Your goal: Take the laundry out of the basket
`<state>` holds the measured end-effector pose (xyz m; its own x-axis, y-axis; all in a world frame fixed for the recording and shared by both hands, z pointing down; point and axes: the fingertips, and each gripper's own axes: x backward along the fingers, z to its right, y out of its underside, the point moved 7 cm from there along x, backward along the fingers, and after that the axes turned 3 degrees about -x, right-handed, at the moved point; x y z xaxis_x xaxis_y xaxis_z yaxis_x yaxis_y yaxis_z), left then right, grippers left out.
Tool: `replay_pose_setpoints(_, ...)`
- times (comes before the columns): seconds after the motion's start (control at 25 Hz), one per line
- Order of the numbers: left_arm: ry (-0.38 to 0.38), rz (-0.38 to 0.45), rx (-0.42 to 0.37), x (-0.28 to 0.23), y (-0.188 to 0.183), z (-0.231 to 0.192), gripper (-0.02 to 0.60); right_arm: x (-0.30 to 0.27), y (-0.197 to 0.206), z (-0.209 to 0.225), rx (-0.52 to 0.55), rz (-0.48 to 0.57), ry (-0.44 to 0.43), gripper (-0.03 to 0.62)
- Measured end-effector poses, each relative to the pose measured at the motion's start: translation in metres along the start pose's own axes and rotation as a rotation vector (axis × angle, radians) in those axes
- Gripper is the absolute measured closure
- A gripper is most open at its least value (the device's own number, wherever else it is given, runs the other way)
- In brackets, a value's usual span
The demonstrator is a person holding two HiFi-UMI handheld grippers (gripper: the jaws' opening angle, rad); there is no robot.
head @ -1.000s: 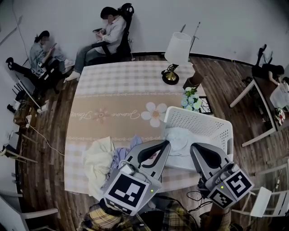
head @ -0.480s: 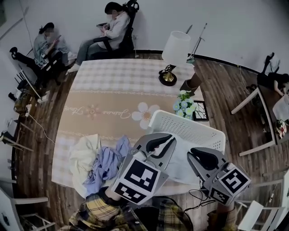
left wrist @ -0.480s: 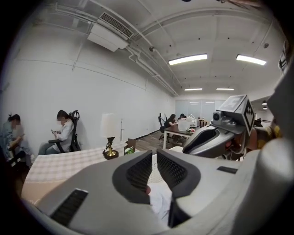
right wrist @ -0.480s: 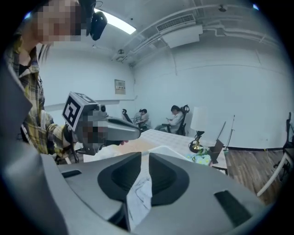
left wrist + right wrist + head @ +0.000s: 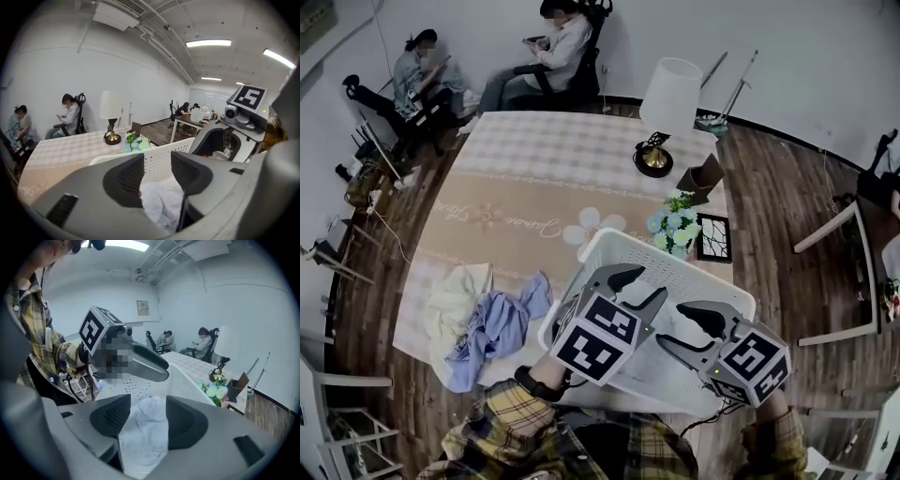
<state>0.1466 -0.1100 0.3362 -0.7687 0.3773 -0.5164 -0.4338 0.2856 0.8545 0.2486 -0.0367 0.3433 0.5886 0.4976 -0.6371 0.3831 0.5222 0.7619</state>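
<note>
Both left tongs (image 5: 636,286) and right tongs (image 5: 677,325), jaws just opened, straddle white laundry (image 5: 145,427) in the basket (image 5: 647,253), long axis left-right

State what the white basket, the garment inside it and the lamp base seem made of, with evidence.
Basket: likely moulded plastic, matte white, with rows of holes in its wall.
Garment: soft pale fabric, possibly cotton; it crumples and folds.
Lamp base: apparently metal, with a glossy brass-coloured shine.

You have the basket (image 5: 628,246) open on top; flowers (image 5: 671,225) stand just beyond its far rim, clothes pile (image 5: 487,319) left.
</note>
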Motion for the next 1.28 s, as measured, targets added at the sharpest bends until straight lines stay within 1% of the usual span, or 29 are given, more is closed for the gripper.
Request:
replay_pose_setpoints(0.04, -0.002, -0.024, 0.006, -0.007, 0.003, 0.0, 0.357, -0.004, 0.003, 0.002, 0.012, -0.018, -0.016, 0.326)
replay_pose_setpoints(0.08, 0.0, -0.052, 0.009, -0.014, 0.007, -0.001, 0.338, -0.008, 0.006, 0.004, 0.024, -0.04, -0.031, 0.303)
replay_pose_setpoints(0.12, 0.004, -0.082, 0.013, -0.021, 0.011, -0.001, 0.324, -0.013, 0.009, 0.005, 0.039, -0.066, -0.046, 0.296)
replay_pose_setpoints(0.2, 0.006, -0.137, 0.039, -0.034, 0.02, -0.004, 0.303, -0.024, 0.016, 0.004, 0.077, -0.128, -0.084, 0.269)
replay_pose_setpoints(0.36, -0.018, -0.217, 0.104, -0.058, 0.038, -0.015, 0.278, -0.047, 0.029, -0.008, 0.169, -0.239, -0.168, 0.267)
replay_pose_setpoints(0.4, -0.029, -0.24, 0.11, -0.064, 0.043, -0.018, 0.261, -0.054, 0.033, -0.01, 0.188, -0.264, -0.19, 0.257)
replay_pose_setpoints(0.48, -0.049, -0.286, 0.125, -0.074, 0.054, -0.024, 0.258, -0.067, 0.04, -0.014, 0.22, -0.31, -0.233, 0.24)
replay_pose_setpoints(0.56, -0.064, -0.328, 0.151, -0.083, 0.067, -0.029, 0.242, -0.082, 0.048, -0.018, 0.248, -0.354, -0.268, 0.226)
replay_pose_setpoints(0.64, -0.075, -0.359, 0.179, -0.091, 0.079, -0.034, 0.238, -0.095, 0.056, -0.022, 0.271, -0.395, -0.294, 0.218)
replay_pose_setpoints(0.68, -0.079, -0.369, 0.187, -0.094, 0.084, -0.037, 0.236, -0.102, 0.06, -0.024, 0.283, -0.413, -0.303, 0.213)
replay_pose_setpoints(0.72, -0.085, -0.376, 0.189, -0.097, 0.088, -0.04, 0.219, -0.108, 0.063, -0.026, 0.301, -0.427, -0.308, 0.209)
replay_pose_setpoints(0.88, -0.093, -0.417, 0.21, -0.107, 0.105, -0.049, 0.207, -0.128, 0.082, -0.028, 0.403, -0.483, -0.308, 0.2)
replay_pose_setpoints(0.92, -0.092, -0.423, 0.217, -0.109, 0.108, -0.051, 0.207, -0.133, 0.087, -0.028, 0.422, -0.501, -0.307, 0.2)
replay_pose_setpoints(1.0, -0.071, -0.465, 0.242, -0.114, 0.12, -0.048, 0.207, -0.142, 0.096, -0.026, 0.453, -0.533, -0.303, 0.2)
replay_pose_setpoints(1.12, -0.045, -0.534, 0.264, -0.119, 0.139, -0.044, 0.207, -0.153, 0.111, -0.025, 0.482, -0.577, -0.293, 0.2)
replay_pose_setpoints(1.2, -0.035, -0.552, 0.288, -0.12, 0.146, -0.043, 0.207, -0.158, 0.121, -0.023, 0.487, -0.601, -0.287, 0.2)
replay_pose_setpoints(1.28, -0.032, -0.566, 0.295, -0.122, 0.151, -0.044, 0.209, -0.163, 0.128, -0.021, 0.496, -0.613, -0.283, 0.2)
